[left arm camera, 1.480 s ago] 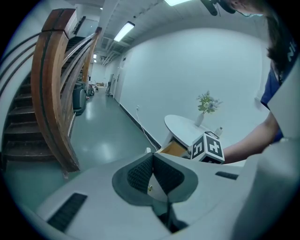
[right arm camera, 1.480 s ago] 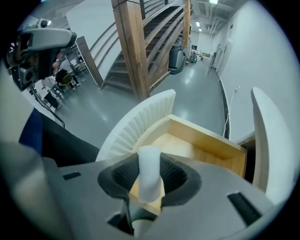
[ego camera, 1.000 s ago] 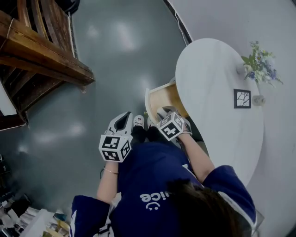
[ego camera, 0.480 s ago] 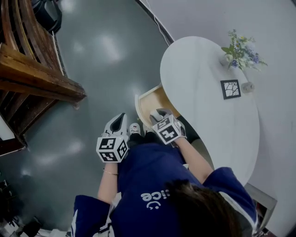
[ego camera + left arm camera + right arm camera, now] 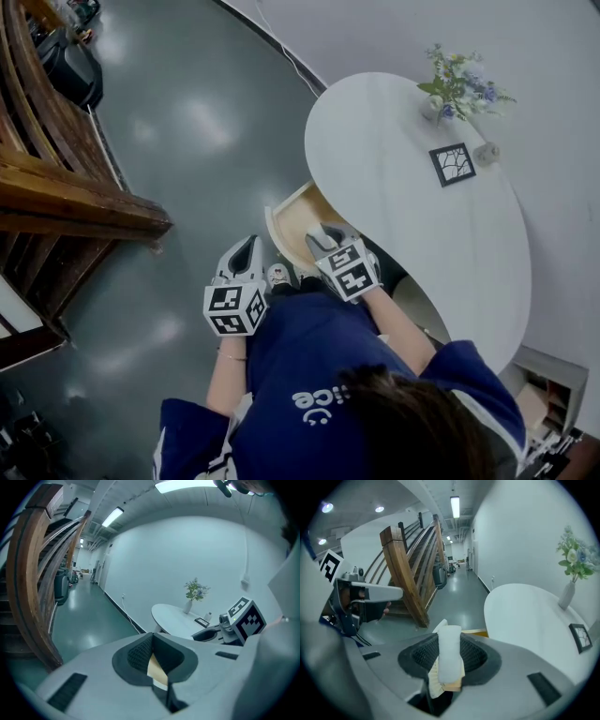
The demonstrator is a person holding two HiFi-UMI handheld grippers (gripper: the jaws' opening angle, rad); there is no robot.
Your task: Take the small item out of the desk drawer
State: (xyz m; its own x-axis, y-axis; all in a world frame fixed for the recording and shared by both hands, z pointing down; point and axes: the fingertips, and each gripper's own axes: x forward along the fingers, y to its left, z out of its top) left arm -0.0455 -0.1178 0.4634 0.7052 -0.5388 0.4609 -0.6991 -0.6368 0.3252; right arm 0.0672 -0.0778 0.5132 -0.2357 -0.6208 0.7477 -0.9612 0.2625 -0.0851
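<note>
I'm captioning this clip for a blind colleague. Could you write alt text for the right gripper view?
The right gripper has its jaws closed on a small white item. Beyond them stand a white oval table bearing a vase of flowers and a framed picture, a wooden staircase, and the left gripper at the left edge.
</note>
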